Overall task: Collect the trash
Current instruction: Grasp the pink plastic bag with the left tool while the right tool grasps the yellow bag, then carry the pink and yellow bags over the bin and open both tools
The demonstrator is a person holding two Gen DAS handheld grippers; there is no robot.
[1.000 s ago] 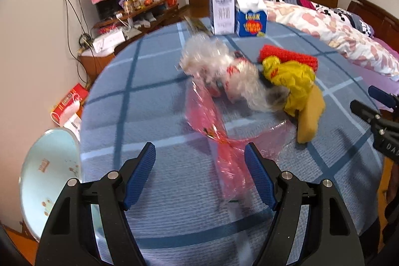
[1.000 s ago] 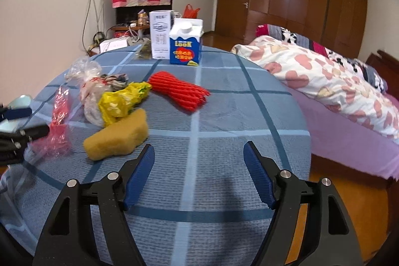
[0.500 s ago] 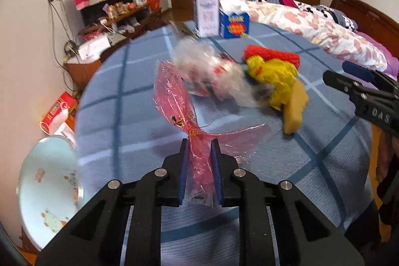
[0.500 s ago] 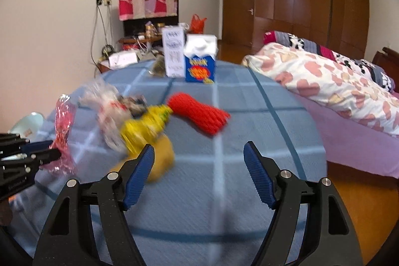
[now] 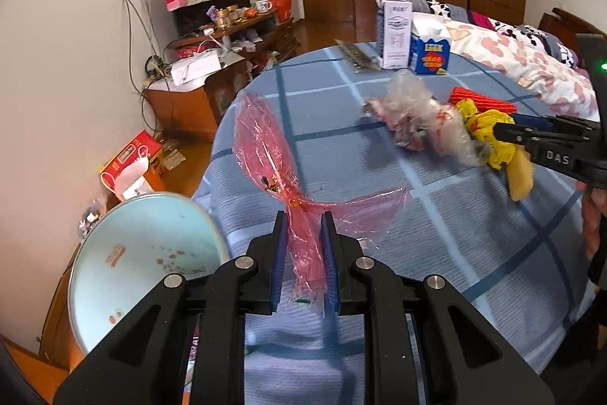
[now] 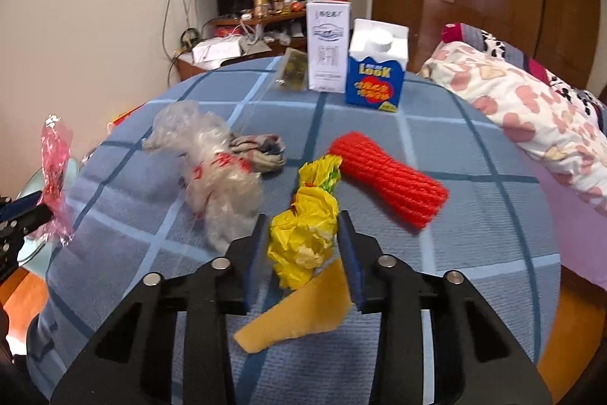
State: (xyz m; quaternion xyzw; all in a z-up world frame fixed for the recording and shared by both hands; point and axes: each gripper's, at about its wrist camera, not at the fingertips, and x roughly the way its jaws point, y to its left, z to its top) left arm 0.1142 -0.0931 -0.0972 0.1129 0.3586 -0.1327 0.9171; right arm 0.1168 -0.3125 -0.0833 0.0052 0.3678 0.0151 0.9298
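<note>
The left gripper (image 5: 302,245) is clamped on the twisted neck of a pink bag (image 5: 265,154), which is lifted off the cloth and fans out toward 11 o'clock. The right gripper (image 6: 302,245) is closing around a yellow bag (image 6: 303,234); the crumpled plastic is between the jaws and appears touched on both sides. A sponge (image 6: 299,306) lies just under it at 6 o'clock.

Outward from the right gripper, a clear bag (image 6: 216,173) is seen at 10 o'clock, a rag (image 6: 261,150) beside it, and a red net (image 6: 390,185) at 1 o'clock. A flat wrapper (image 6: 292,71), a white carton (image 6: 328,48) and a blue carton (image 6: 375,67) stand at 12 o'clock on the table (image 6: 474,253).

A basin (image 5: 132,268) is seen at 9 o'clock of the left gripper, below the table edge; if it is the bin, nothing large is in it yet. Collection is judged barely begun: two pieces are taken up, none deposited, several left.

"LOOK" is read on the blue carton and "DAS" on the right gripper's arm in the left view. The white carton's print is too small.
</note>
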